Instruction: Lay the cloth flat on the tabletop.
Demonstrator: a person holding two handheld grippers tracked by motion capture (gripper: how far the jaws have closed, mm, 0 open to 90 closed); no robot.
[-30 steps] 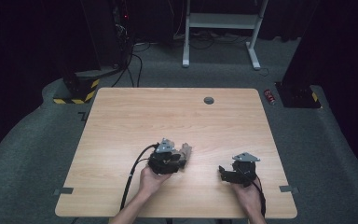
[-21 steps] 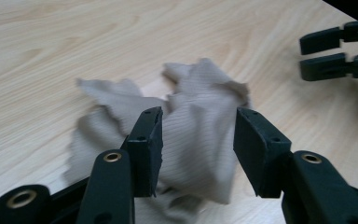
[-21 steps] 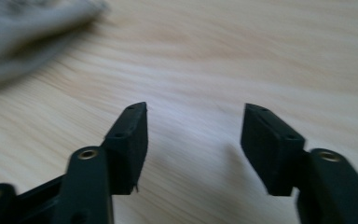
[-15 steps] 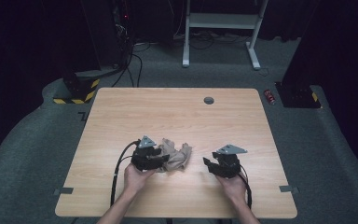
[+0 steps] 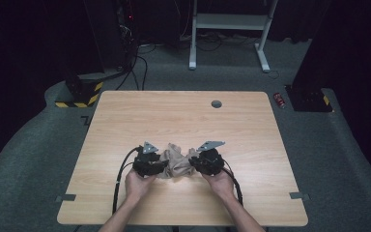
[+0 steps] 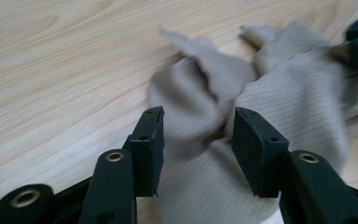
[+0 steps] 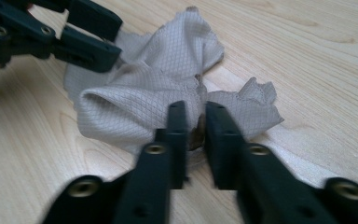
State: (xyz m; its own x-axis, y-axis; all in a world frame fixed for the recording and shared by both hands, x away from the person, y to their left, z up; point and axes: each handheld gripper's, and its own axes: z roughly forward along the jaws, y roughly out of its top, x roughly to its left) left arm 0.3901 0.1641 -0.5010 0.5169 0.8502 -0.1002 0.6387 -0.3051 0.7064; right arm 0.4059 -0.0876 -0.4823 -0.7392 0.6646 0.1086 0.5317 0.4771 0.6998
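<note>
Both forearms reach in side by side. The left gripper [image 5: 155, 164] holds its jaws apart; the right gripper's [image 5: 196, 163] jaws have just been closing and are pinched nearly together.

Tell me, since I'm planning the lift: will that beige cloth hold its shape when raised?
Probably not. The beige cloth lies crumpled in soft folds, so it should droop. It looks thin and light. The right gripper, jaws just closing, pinches a bunched fold, so the textured weave likely grips well.

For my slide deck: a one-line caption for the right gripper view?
Right tool pinching a fold of crumpled beige cloth on the wooden table, left tool at its far edge.
</note>
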